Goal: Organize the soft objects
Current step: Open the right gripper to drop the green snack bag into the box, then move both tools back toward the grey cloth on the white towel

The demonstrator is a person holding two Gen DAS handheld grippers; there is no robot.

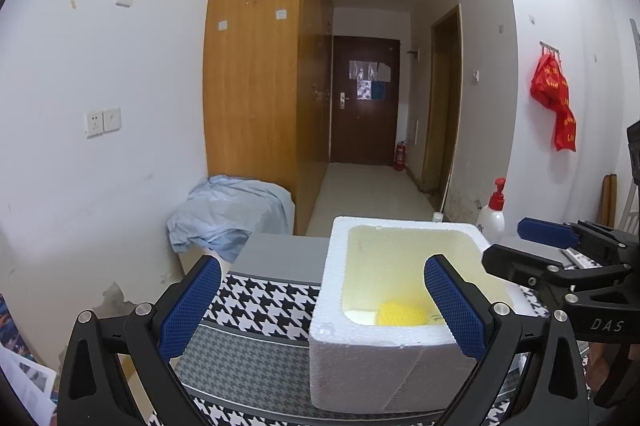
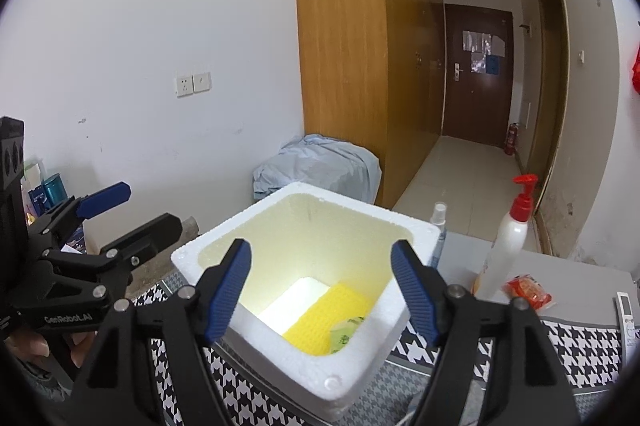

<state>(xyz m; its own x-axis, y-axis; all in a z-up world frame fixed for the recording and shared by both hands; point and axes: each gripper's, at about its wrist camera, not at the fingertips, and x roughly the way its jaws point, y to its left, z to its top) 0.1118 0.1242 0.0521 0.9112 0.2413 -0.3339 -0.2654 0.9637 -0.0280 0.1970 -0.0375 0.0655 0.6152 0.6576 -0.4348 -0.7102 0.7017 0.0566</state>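
A white foam box (image 1: 360, 350) (image 2: 304, 366) stands on a houndstooth cloth (image 1: 260, 306). At its bottom lie a yellow sponge (image 1: 400, 314) (image 2: 320, 322), a green packet (image 2: 344, 336) and a white piece (image 1: 360, 316) (image 2: 292, 302). My left gripper (image 1: 322, 262) is open at the box's near left corner, and nothing is between its fingers. My right gripper (image 2: 321, 246) hovers open above the box's mouth, also holding nothing. Each gripper shows in the other's view, the left gripper (image 2: 154, 204) at the left edge and the right gripper (image 1: 503, 241) at the right edge.
A white pump bottle with a red top (image 2: 504, 254) (image 1: 492, 218), a small spray bottle (image 2: 440, 222), a red snack packet (image 2: 528, 292) and a remote (image 2: 628, 318) sit right of the box. A pale blue cloth heap (image 1: 232, 214) lies by the wardrobe behind.
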